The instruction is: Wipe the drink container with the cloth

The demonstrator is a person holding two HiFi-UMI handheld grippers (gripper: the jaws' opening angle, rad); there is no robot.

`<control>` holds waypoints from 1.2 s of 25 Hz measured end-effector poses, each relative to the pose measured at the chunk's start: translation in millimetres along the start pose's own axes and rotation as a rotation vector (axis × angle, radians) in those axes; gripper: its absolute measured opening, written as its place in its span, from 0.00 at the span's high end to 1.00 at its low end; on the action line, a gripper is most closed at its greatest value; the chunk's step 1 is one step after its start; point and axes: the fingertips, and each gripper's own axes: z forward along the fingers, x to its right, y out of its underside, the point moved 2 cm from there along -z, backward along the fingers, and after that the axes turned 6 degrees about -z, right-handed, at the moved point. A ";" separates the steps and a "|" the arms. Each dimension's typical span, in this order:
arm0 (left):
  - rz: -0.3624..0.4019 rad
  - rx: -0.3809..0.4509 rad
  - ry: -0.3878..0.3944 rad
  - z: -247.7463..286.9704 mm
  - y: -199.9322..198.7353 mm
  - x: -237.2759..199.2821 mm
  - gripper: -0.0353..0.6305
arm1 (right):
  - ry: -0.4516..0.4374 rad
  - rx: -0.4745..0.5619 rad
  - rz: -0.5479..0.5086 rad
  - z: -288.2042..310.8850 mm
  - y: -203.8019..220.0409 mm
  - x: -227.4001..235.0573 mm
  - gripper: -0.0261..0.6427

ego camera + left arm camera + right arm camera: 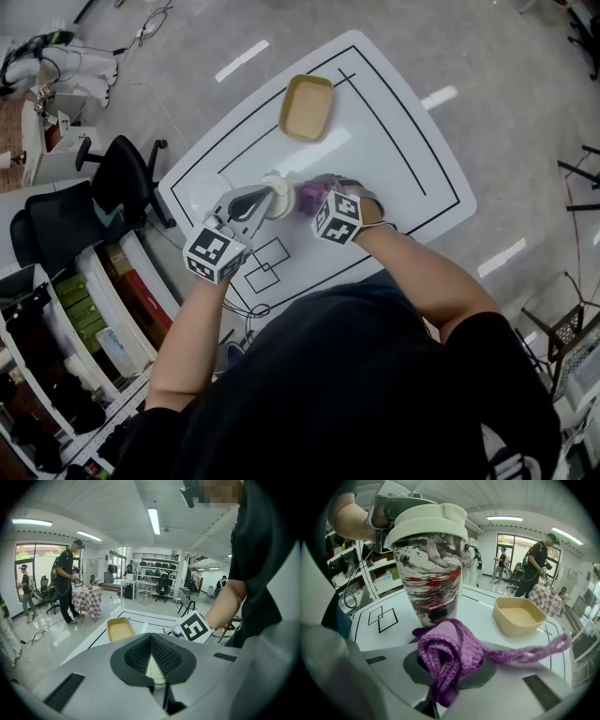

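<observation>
Cup (431, 569) is pinched by its lid in the left claw (151, 654). Right claw (446, 679) is clenched on the cloth (451, 651), which sits against the cup's side just ahead.

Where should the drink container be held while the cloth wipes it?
Probably hold the drink container by its cream lid, from above on the side opposite the cloth. It stands upright, and that leaves the patterned wall free. The left gripper grips there.

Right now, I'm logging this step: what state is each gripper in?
Left gripper: closed on the cream lid of the drink container.
Right gripper: closed, holding the purple cloth.
</observation>
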 end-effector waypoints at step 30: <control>-0.046 0.040 -0.013 3.2 -6.5 -14.1 0.91 | -0.229 0.259 0.012 -10.4 -78.0 69.4 0.86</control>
